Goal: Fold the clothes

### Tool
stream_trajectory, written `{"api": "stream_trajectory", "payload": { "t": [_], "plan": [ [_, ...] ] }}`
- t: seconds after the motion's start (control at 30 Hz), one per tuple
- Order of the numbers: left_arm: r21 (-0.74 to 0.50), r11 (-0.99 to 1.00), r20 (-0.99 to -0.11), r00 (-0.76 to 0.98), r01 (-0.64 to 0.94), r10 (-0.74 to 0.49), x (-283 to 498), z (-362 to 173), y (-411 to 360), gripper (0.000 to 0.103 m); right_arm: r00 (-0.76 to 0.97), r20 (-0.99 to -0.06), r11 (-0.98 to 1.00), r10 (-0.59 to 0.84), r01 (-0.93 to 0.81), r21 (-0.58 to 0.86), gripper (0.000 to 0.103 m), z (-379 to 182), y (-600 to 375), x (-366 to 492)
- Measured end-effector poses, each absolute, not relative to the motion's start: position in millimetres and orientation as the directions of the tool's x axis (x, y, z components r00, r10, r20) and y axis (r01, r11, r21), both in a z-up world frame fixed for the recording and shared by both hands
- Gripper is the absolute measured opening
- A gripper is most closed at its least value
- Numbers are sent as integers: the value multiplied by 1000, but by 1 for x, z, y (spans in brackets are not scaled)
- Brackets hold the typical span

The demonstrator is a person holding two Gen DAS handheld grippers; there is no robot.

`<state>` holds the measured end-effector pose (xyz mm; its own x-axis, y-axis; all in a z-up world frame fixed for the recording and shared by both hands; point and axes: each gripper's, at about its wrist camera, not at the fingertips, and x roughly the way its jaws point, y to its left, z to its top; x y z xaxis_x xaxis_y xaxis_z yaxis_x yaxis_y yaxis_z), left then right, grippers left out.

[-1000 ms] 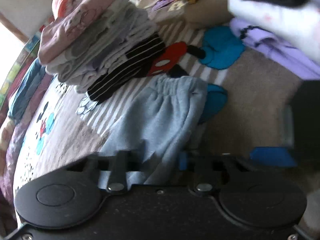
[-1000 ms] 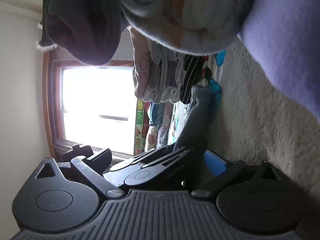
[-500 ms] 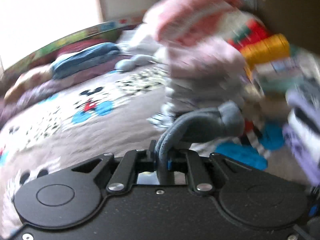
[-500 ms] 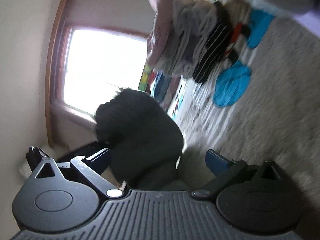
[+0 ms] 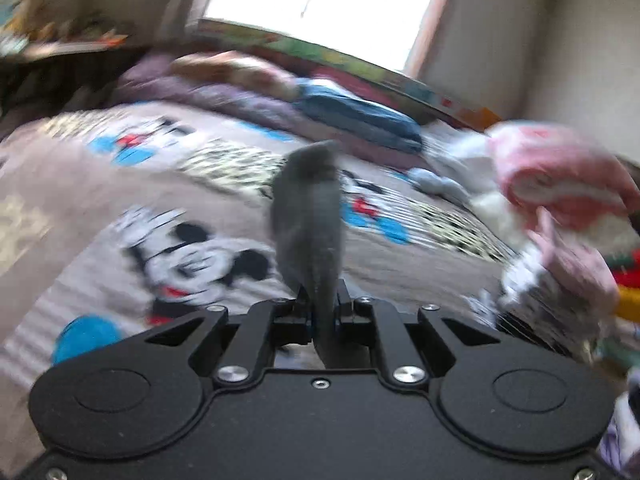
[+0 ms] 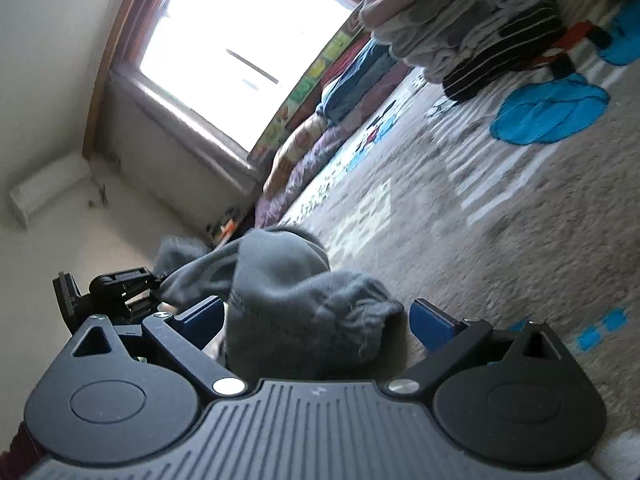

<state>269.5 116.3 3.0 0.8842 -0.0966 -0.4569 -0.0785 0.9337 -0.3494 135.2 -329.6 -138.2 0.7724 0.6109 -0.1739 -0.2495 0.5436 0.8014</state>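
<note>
A: Start on the left. Why is the left hand-held gripper (image 5: 323, 312) drawn in so tight?

B: Its jaws are pinched onto an edge of the soft grey fleece garment (image 5: 310, 216), which rises from the jaws as a narrow strip above the beige cartoon-mouse bedspread (image 5: 120, 184). I judge the tight pinch is there to keep one corner fixed while the cloth is lifted clear of the bed.

A: And the garment itself, relative to that bedspread?

B: Held up off it, not lying flat. In the right wrist view the grey fleece garment (image 6: 296, 320) bunches in a lump between the blue pads of the right hand-held gripper (image 6: 316, 316), and a stretch of it runs left to the other gripper's jaws.

A: So the right one has hold of it too?

B: The jaws stand wide, with cloth between them. Whether either pad presses the cloth, I cannot tell; it looks more draped than clamped.

A: Why hold it in the air at all?

B: Probably to let it hang straight before laying it on the open bedspread. The tall stack of folded clothes with a pink piece on top (image 5: 560, 184) sits at the bedspread's right side, well apart from the garment, so the middle is free for folding.
</note>
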Motion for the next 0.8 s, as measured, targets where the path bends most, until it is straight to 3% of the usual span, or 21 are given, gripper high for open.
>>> {"api": "stream_trajectory", "payload": {
  "t": [0.13, 0.3, 0.37, 0.43, 0.53, 0.6, 0.8],
  "plan": [
    [-433, 881, -485, 873, -191, -49, 261, -26, 169, 8, 761, -191, 565, 620, -264, 782, 99, -137, -325, 135],
    [-451, 853, -543, 839, -265, -26, 257, -57, 202, 8, 755, -199, 580, 624, -277, 766, 99, -138, -321, 135],
    [-431, 855, -596, 802, -288, -30, 258, -71, 208, 18, 754, -195, 577, 627, -282, 767, 99, -138, -321, 136],
    [-392, 868, -631, 776, -303, -14, 253, -78, 207, 45, 755, -184, 566, 630, -284, 774, 99, -140, -323, 136],
    [-288, 896, -582, 805, -337, 116, 223, -68, 199, 50, 755, -169, 550, 634, -286, 785, 99, -142, -325, 136],
    [-272, 911, -541, 832, -311, 122, 205, -62, 191, 50, 753, -166, 542, 637, -284, 791, 99, -142, -326, 136],
    [-265, 964, -452, 883, 4, -127, 193, -60, 163, 56, 755, -98, 397, 649, -225, 890, 99, -147, -342, 140]
  ]
}}
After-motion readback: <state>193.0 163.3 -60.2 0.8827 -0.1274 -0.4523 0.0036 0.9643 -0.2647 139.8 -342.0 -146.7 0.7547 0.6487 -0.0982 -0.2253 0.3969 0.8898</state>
